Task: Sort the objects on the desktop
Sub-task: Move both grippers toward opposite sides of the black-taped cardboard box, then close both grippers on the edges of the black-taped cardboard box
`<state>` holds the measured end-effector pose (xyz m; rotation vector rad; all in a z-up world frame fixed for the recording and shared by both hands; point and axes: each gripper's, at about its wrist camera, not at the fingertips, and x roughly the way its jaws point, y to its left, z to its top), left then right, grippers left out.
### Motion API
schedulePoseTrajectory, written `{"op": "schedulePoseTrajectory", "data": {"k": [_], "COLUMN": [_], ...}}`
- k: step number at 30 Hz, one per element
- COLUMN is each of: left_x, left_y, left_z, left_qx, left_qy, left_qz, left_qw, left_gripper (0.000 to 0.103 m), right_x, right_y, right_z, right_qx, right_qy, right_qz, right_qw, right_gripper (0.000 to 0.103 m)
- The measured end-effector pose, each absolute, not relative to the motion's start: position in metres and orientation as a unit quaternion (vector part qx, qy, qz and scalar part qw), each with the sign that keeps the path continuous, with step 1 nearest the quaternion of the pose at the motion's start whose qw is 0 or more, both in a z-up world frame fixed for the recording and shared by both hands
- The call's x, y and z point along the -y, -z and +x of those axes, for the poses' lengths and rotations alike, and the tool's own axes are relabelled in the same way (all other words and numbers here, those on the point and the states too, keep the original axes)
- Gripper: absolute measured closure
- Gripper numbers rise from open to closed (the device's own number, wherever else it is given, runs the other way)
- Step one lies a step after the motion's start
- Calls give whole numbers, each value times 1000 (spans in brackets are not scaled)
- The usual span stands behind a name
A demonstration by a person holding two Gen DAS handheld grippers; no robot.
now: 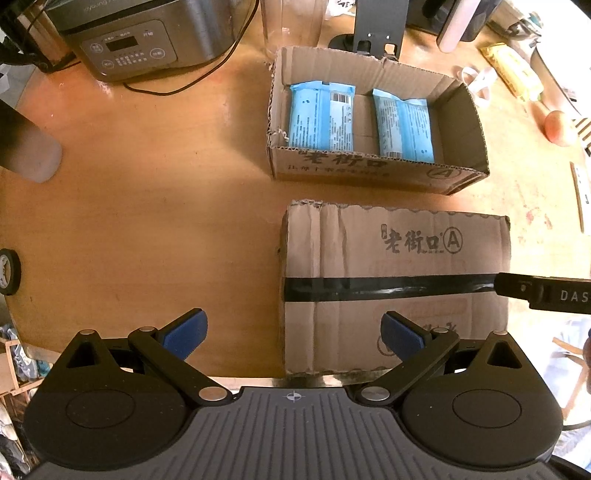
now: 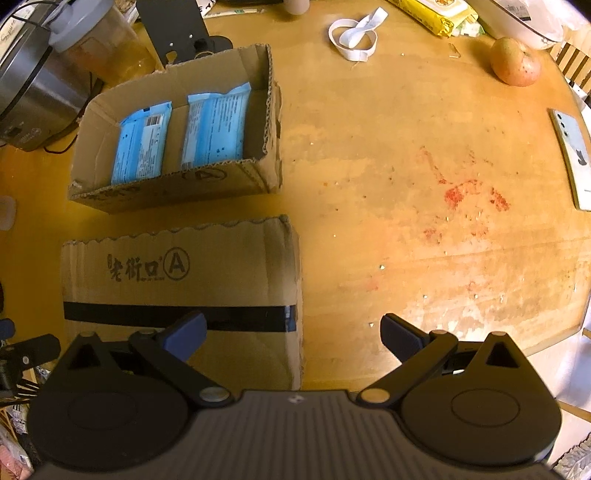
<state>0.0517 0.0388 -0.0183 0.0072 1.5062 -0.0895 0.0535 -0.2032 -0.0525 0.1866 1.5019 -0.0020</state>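
Wood of a warm orange-brown colour is making up the round surface (image 2: pixel 406 221), which is showing pale worn patches and red stains on its right part. Standing at the near edge is a closed brown cardboard box with a black tape band (image 2: pixel 177 280), printed with dark characters and a circled letter A. Just behind it, a little apart, an open brown cardboard box (image 1: pixel 461 122) is sitting, and two blue plastic packets (image 1: pixel 321 118) are lying side by side inside it, flat on the bottom.

Behind the open box a silver electric cooker with a control panel (image 1: pixel 129 40) is standing at the far left, its black cord trailing over the wood. At the far right a reddish-yellow apple (image 2: pixel 515 62) is resting, well apart from both boxes, and a white loop of elastic band (image 2: pixel 354 35) is lying between the apple and the open box.

Left tongs (image 1: pixel 293 334) are hanging wide open over the near edge, the blue pads (image 1: pixel 184 332) apart and holding nothing, the right pad above the closed box. Right tongs (image 2: pixel 293 334) are also standing wide open and empty, the left pad over the black tape.
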Motion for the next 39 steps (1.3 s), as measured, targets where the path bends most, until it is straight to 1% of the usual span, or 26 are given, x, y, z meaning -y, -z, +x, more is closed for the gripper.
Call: {"op": "schedulePoseTrajectory", "data": {"k": [11, 19, 26, 32, 39], "left_x": [-40, -48, -62, -84, -106], "left_y": [21, 34, 52, 72, 95], "left_z": [52, 55, 60, 64, 65], "left_qx": [-683, -681, -679, -668, -654], "left_qy": [39, 59, 98, 142, 186], "left_qz": [3, -25, -81, -153, -204], "left_qw": [729, 730, 723, 715, 704], "left_gripper": [0, 0, 0, 0, 0], "right_x": [205, 209, 220, 237, 252], "right_y": [54, 60, 68, 76, 87], "right_z": [53, 54, 54, 54, 52], "right_qx": [-678, -676, -664, -647, -630], "right_qy": [-1, -11, -51, -94, -151], "right_qz": [95, 105, 145, 185, 227], "right_qw": [729, 730, 732, 733, 727], "right_gripper": [0, 0, 0, 0, 0]}}
